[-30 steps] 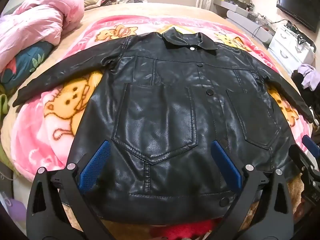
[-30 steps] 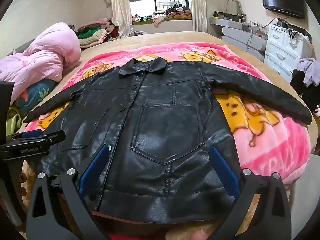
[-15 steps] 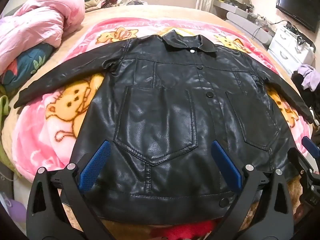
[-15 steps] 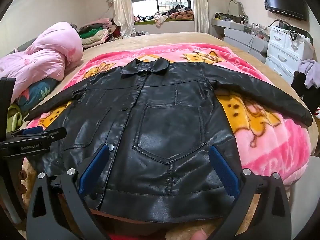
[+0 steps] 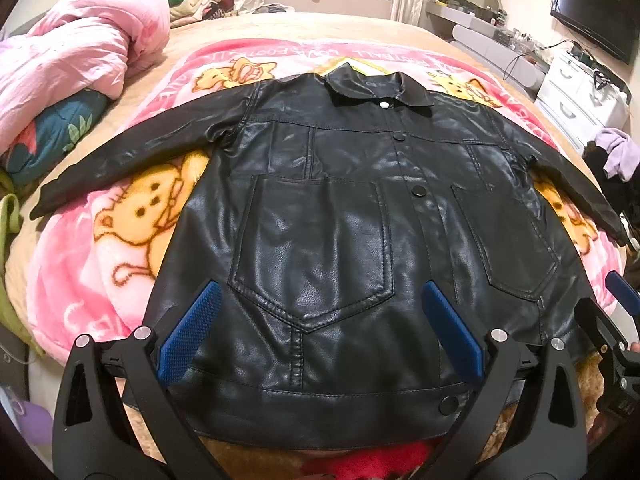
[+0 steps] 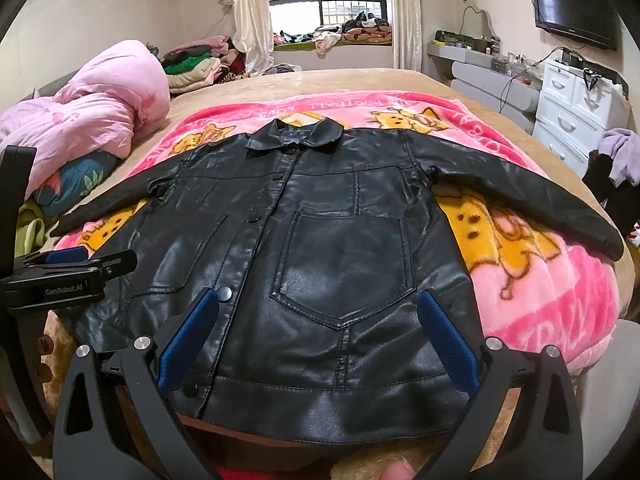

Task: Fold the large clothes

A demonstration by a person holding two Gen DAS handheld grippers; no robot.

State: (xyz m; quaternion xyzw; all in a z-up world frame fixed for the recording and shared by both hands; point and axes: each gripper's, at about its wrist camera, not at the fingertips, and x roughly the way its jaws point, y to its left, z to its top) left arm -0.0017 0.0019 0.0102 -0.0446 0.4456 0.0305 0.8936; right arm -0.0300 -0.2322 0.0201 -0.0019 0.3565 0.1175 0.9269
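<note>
A black leather jacket (image 5: 320,208) lies flat, front up and buttoned, on a pink cartoon blanket (image 5: 88,272), collar far, both sleeves spread out. It also shows in the right wrist view (image 6: 344,256). My left gripper (image 5: 320,328) is open and empty, hovering over the jacket's left pocket near the hem. My right gripper (image 6: 316,332) is open and empty over the right pocket near the hem. Each gripper shows at the edge of the other's view: the right one (image 5: 616,320), the left one (image 6: 68,268).
A pink duvet (image 6: 96,120) is piled on the bed's left. White drawers (image 6: 576,100), a shelf and a wall TV (image 6: 572,4) stand on the right. Clothes lie on the window sill (image 6: 344,32). The pink blanket (image 6: 540,280) reaches the bed's right edge.
Both grippers have drawn back and tilted up a little, so the jacket sits lower and farther in view. The jacket has not moved. Both stay open.
</note>
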